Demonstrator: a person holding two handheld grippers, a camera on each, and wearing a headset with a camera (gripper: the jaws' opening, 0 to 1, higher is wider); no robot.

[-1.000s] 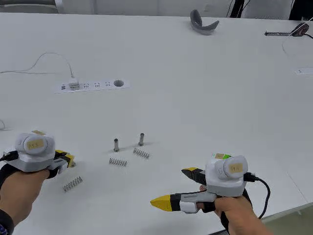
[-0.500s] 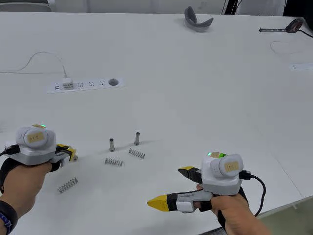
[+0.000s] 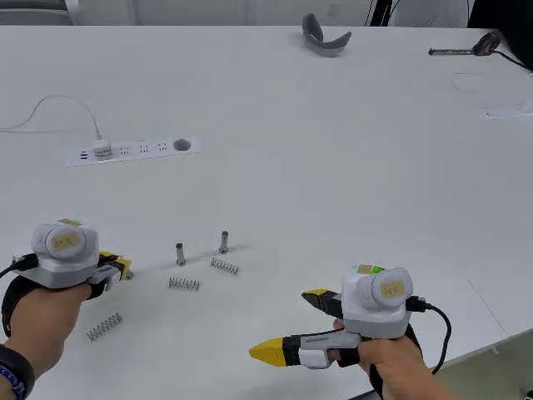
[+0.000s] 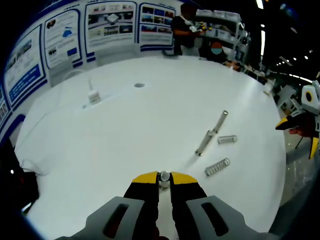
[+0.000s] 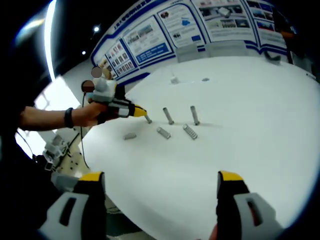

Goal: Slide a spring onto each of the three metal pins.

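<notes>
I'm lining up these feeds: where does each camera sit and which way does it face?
Head view: headset, looking down at the table; left hand on left hand-held gripper, right hand on right hand-held gripper.
Left gripper view: on the left one, along its jaws shut on a pin, across the table; right one at the edge.
Right gripper view: on the right one, jaws open, facing the left one.
All share two standing pins.
</notes>
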